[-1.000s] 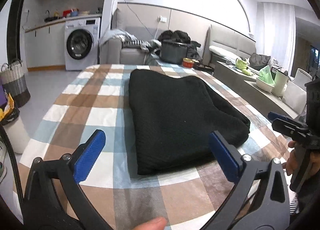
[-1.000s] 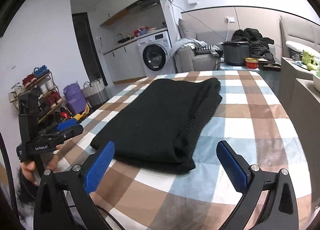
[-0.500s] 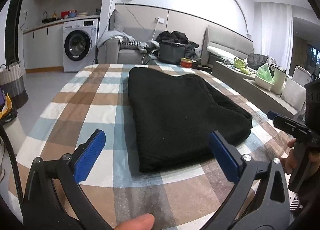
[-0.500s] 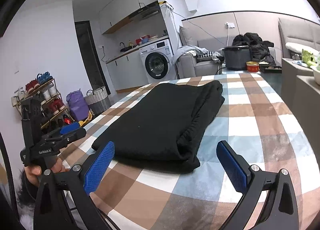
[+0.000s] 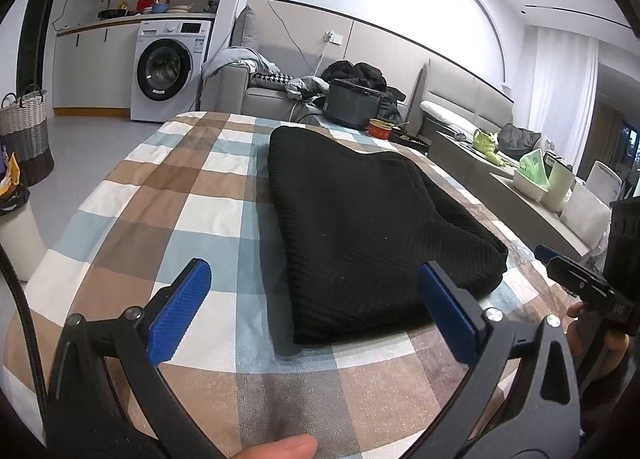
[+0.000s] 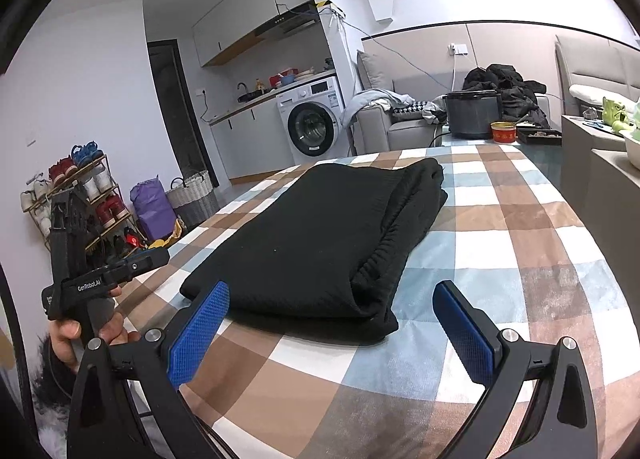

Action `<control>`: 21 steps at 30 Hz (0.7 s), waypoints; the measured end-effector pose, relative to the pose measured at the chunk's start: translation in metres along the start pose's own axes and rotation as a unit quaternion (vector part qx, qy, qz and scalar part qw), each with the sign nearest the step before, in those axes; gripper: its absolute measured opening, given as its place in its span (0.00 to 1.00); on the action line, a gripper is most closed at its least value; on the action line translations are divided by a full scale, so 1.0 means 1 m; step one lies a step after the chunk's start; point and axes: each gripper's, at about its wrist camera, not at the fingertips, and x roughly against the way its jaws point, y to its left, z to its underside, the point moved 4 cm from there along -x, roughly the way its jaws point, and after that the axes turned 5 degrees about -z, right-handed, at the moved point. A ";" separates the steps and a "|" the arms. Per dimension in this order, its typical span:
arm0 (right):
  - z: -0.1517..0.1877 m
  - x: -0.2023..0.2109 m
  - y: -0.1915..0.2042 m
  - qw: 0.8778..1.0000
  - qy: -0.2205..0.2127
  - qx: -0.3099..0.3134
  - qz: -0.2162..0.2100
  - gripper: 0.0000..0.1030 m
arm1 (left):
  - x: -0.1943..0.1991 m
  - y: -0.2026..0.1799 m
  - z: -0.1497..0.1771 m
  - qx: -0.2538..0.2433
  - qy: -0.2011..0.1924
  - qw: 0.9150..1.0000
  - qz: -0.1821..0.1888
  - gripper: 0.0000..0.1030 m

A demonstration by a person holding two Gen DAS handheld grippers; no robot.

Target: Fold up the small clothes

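A black knit garment (image 5: 360, 227) lies folded into a thick rectangle on the checked cloth (image 5: 168, 195) of the table. My left gripper (image 5: 316, 307) hovers open over the near edge of the cloth, its blue pads short of the garment's near corner. From the right wrist view the same garment (image 6: 320, 235) shows its stacked folded edge facing me, and my right gripper (image 6: 332, 323) stands open just before it, holding nothing. Each wrist view also catches the other hand-held gripper at the table's side.
A dark pot (image 5: 352, 103) and a red tin (image 5: 380, 128) stand beyond the table's far end by a sofa (image 5: 256, 91). A washing machine (image 5: 168, 67) and baskets (image 5: 24, 131) are at the left. A low bench (image 5: 520, 195) with containers runs along the right.
Both grippers have drawn back and dropped slightly, so the garment looks a little farther and flatter. The garment itself has not moved. Both grippers stay open.
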 end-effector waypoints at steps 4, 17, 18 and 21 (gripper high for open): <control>0.000 0.000 0.000 1.000 0.002 0.002 0.000 1.00 | 0.000 0.000 0.000 -0.003 -0.001 1.000 0.000 0.99; 0.000 0.000 0.000 1.000 0.002 -0.002 0.000 1.00 | -0.001 -0.001 0.001 -0.011 -0.002 1.000 -0.001 0.99; 0.000 0.000 0.000 1.000 0.002 -0.002 0.000 1.00 | -0.001 -0.002 0.001 -0.011 -0.003 1.000 -0.002 0.99; 0.000 0.000 0.001 1.000 0.002 -0.002 0.000 1.00 | 0.000 -0.002 0.001 -0.011 -0.003 1.000 0.000 0.99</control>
